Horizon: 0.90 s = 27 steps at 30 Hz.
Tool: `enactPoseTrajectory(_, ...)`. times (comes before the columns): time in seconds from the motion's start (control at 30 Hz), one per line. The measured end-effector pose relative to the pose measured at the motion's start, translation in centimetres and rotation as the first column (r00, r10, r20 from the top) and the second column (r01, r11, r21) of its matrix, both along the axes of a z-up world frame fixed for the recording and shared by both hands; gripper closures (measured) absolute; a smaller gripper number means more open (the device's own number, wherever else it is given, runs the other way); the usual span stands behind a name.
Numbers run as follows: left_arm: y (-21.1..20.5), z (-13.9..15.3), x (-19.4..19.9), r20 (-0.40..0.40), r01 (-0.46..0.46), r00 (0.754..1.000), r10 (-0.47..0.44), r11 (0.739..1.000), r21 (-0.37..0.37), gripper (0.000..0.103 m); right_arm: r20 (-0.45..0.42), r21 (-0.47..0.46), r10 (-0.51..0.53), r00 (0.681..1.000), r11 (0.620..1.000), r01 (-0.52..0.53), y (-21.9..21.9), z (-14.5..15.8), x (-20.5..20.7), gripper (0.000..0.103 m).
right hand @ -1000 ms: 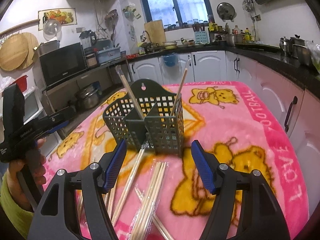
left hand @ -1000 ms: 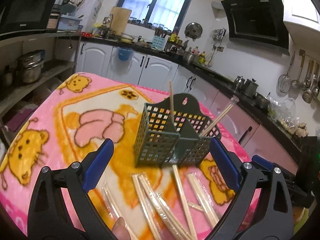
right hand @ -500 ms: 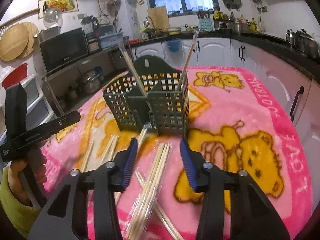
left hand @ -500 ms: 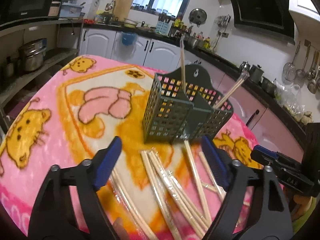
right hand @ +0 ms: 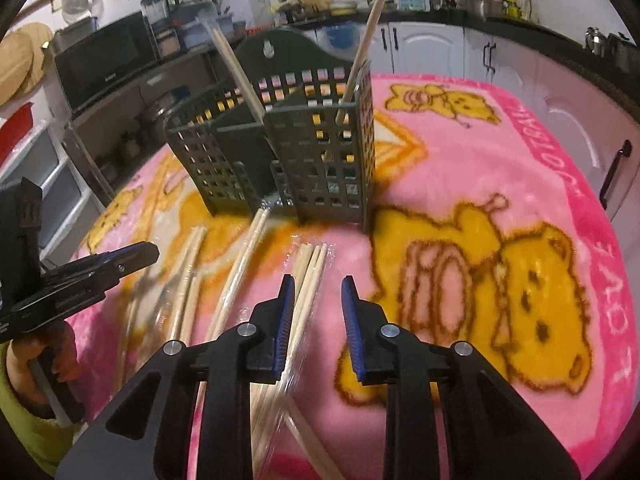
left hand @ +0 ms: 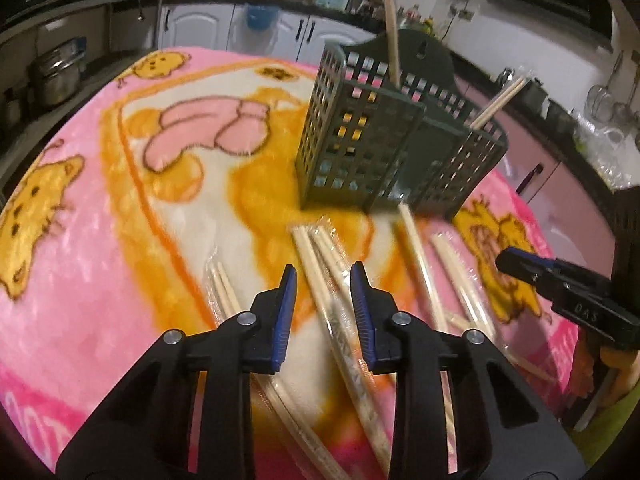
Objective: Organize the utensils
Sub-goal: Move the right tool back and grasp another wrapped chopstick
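Note:
A dark green lattice utensil holder (left hand: pixel 396 136) stands on the pink blanket (left hand: pixel 80 240), with chopsticks upright in two compartments; it also shows in the right wrist view (right hand: pixel 288 152). Several plastic-wrapped chopstick pairs (left hand: pixel 332 276) lie in front of it. My left gripper (left hand: pixel 323 280) is partly closed, its jaws straddling one wrapped pair low over the blanket, with a gap still showing. My right gripper (right hand: pixel 317 288) is also narrowed, just above a wrapped pair (right hand: pixel 308 276) that lies by its left finger. Neither holds anything.
The other gripper shows at the right edge of the left wrist view (left hand: pixel 568 292) and at the left of the right wrist view (right hand: pixel 80 276). Kitchen counters and cabinets (right hand: pixel 440 44) surround the table. Shelves with pots (left hand: pixel 56 76) stand to the left.
Both grippers have dropped toward the blanket and moved forward over the wrapped chopsticks. Both sets of jaws have narrowed from wide open to a small gap.

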State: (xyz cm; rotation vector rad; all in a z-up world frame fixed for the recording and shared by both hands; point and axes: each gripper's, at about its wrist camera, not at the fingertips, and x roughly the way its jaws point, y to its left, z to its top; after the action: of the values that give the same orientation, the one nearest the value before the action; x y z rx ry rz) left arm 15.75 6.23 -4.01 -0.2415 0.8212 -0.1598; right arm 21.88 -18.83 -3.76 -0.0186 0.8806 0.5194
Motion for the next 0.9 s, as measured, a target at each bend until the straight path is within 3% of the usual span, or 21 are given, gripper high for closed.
enactPoseTrajectory(0.23,-0.8,-1.7,1.8,-0.098,0.038,0.995,-0.032,0.997,0.061,0.081,-0.058,-0.048,0.007,0.998,0.999,-0.010,1.3,-1.8,2.1,0.080)
enactPoseTrajectory(0.47,-1.1,-2.1,3.2,-0.117,0.048,0.993,-0.034,0.992,0.113,0.081,-0.085,-0.067,-0.001,0.996,0.998,-0.005,1.9,-2.5,3.1,0.080)
enactPoseTrajectory(0.9,0.1,-2.1,6.7,-0.155,0.028,0.988,-0.016,0.997,0.070,0.081,-0.151,-0.029,-0.005,0.988,1.000,0.001,2.7,-3.2,4.8,0.078)
